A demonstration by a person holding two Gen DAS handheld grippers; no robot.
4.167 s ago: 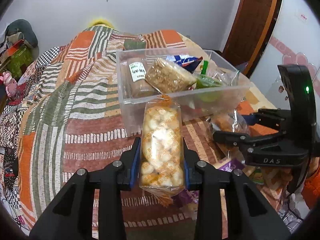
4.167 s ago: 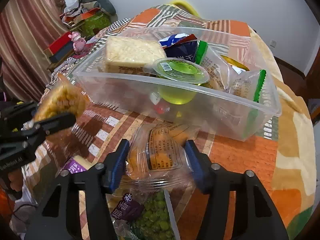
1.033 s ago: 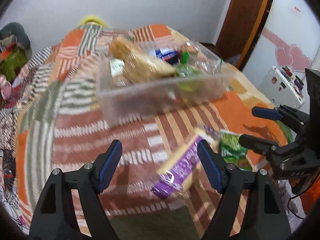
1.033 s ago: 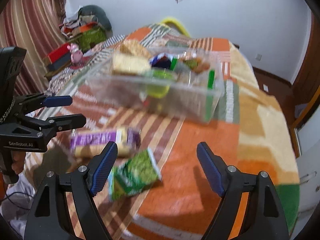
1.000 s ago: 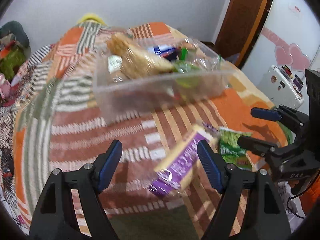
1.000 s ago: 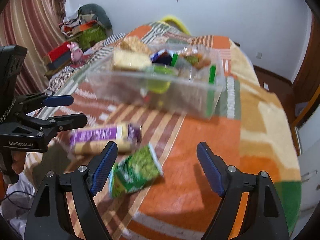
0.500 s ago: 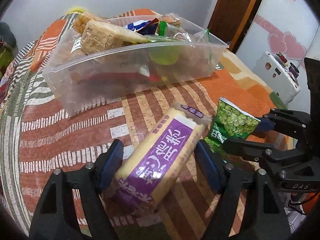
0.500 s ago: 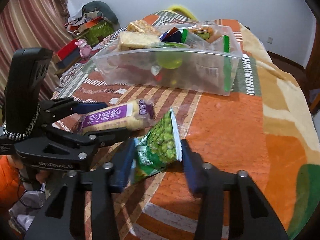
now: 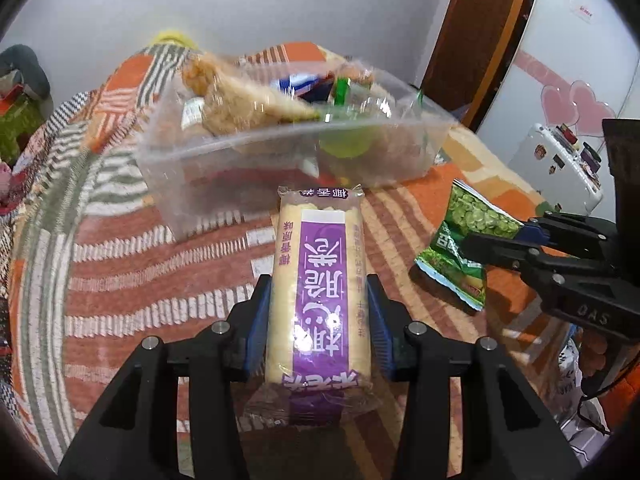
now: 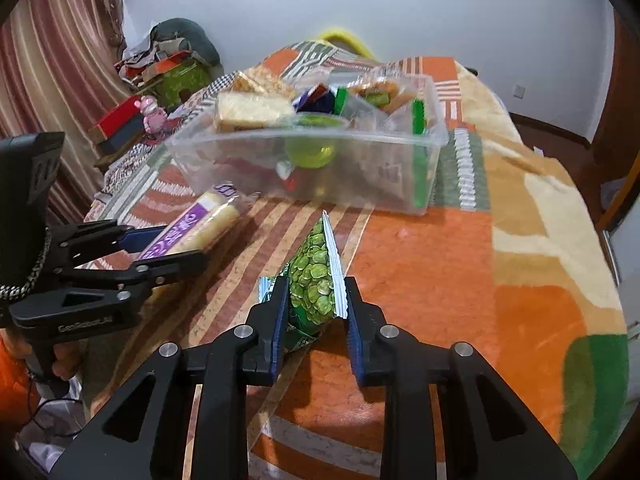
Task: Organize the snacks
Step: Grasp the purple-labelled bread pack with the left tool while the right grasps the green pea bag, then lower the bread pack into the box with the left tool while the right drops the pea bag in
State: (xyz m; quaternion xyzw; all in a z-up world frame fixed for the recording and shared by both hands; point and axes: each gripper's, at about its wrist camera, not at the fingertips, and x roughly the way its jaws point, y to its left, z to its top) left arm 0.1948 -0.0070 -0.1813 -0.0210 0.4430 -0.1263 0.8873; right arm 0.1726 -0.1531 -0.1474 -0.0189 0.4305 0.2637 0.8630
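Note:
My left gripper (image 9: 318,316) is shut on a purple-and-cream cracker pack (image 9: 320,276) and holds it above the blanket; the pack also shows in the right wrist view (image 10: 192,228). My right gripper (image 10: 314,312) is shut on a green pea snack bag (image 10: 316,280), which stands on edge; the bag also shows at the right of the left wrist view (image 9: 464,232). A clear plastic bin (image 9: 248,160) with several snacks stands ahead of both grippers; it also shows in the right wrist view (image 10: 360,168).
An orange, green and striped blanket (image 10: 440,272) covers the bed. Clutter with a pink toy (image 10: 150,114) lies at the far left. A small white fridge (image 9: 560,168) and a wooden door (image 9: 472,40) stand at the right.
Both grippers were open around the cracker pack and the pea bag on the blanket. They have closed on them and lifted them, and the views have risen toward the bin.

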